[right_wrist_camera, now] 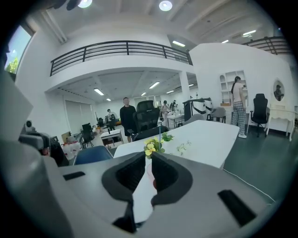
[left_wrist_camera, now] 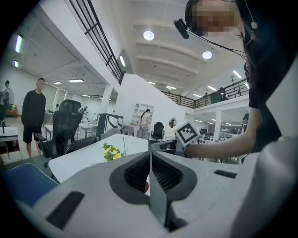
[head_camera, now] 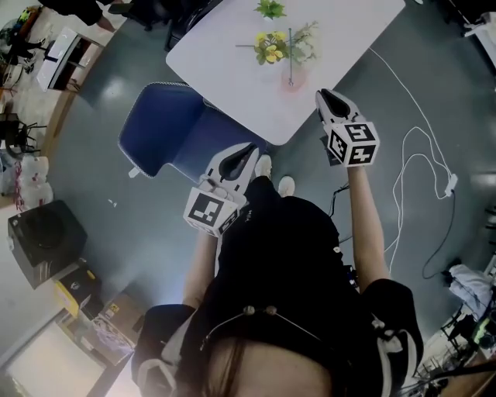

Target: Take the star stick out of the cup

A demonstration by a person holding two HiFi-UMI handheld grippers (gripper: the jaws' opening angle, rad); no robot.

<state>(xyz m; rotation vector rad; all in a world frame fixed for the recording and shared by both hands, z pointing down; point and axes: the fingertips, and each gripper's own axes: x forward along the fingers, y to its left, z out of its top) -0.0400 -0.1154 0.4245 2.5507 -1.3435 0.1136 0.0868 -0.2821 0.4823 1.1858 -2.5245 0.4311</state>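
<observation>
Cup [head_camera: 293, 82], pale pink, stands on the white bench [head_camera: 225, 43] close to the near corner. The star stick [head_camera: 291, 48] is upright inside it and shows as one thin dark line. The star itself is too small to see. Yellow flowers [head_camera: 271, 48] are just beside the stick, and a green sprig [head_camera: 270, 8] is farther back on the bench. I cannot tell if the flowers are in any container.

The right tool [head_camera: 321, 94] is clenched with nothing between its jaws. It hovers at the bench edge, near the cup but apart from it. The left tool [head_camera: 249, 150] is also clenched and grasps nothing. It is lower, off the bench, beside a blue chair [head_camera: 167, 128] and well apart from the cup. A white cable [head_camera: 411, 155] lies on the floor.
</observation>
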